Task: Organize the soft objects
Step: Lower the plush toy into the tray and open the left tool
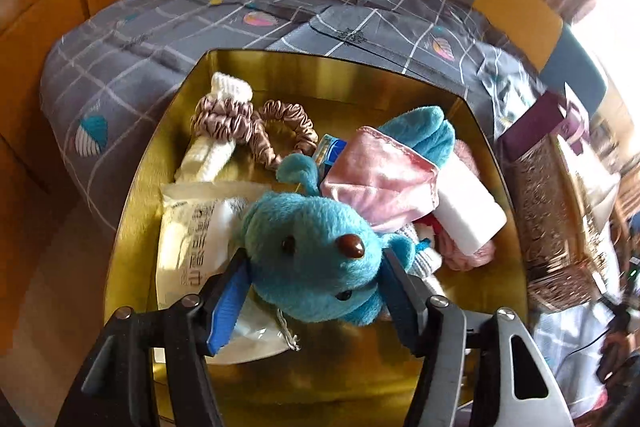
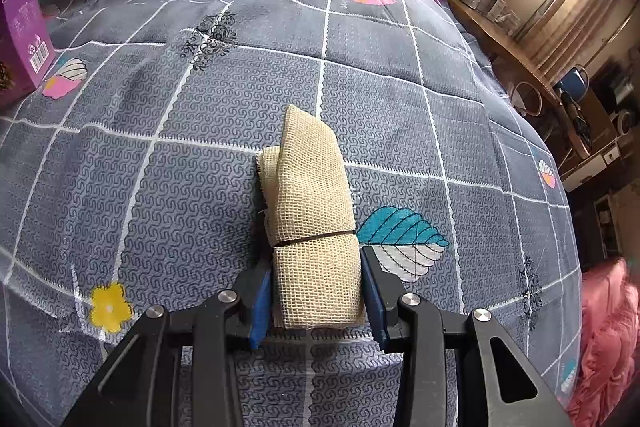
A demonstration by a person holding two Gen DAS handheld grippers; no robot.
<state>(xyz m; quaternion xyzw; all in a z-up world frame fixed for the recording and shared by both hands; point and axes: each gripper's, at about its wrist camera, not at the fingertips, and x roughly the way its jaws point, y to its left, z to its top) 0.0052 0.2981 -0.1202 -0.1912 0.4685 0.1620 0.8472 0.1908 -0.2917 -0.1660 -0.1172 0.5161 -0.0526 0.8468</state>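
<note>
Soft objects are split between two locations: a gold box [image 1: 132, 219] resting on the bed, and the grey checked quilt [image 2: 200, 147] itself.

Left wrist view. The left gripper [image 1: 314, 275] is closed on the head of a blue plush toy [image 1: 316, 251]; one blue-padded finger presses each side of the head, and the toy's face points toward the camera. The toy's body extends away into the box, with a pink satin cloth [image 1: 380, 183] lying over its middle. Other contents of the box:
- two tan satin scrunchies [image 1: 248, 131] at the far left, lying on a white knitted piece [image 1: 216, 151];
- a white printed packet [image 1: 192, 247] flat on the box floor, beside and partly under the toy's head;
- a white block [image 1: 468, 215] on the right, resting on a pink knitted item [image 1: 468, 255] (its full shape is hidden).
The quilt surrounds the box on the far side.

Right wrist view. The right gripper [image 2: 318, 275] straddles the near end of a beige burlap roll [image 2: 312, 211] that lies on the quilt. Both pads touch the sides of the roll, so the fingers pinch it. A thin dark band circles the roll just ahead of the fingertips. A purple carton [image 2: 24, 31] stands at the far left edge of the quilt.
</note>
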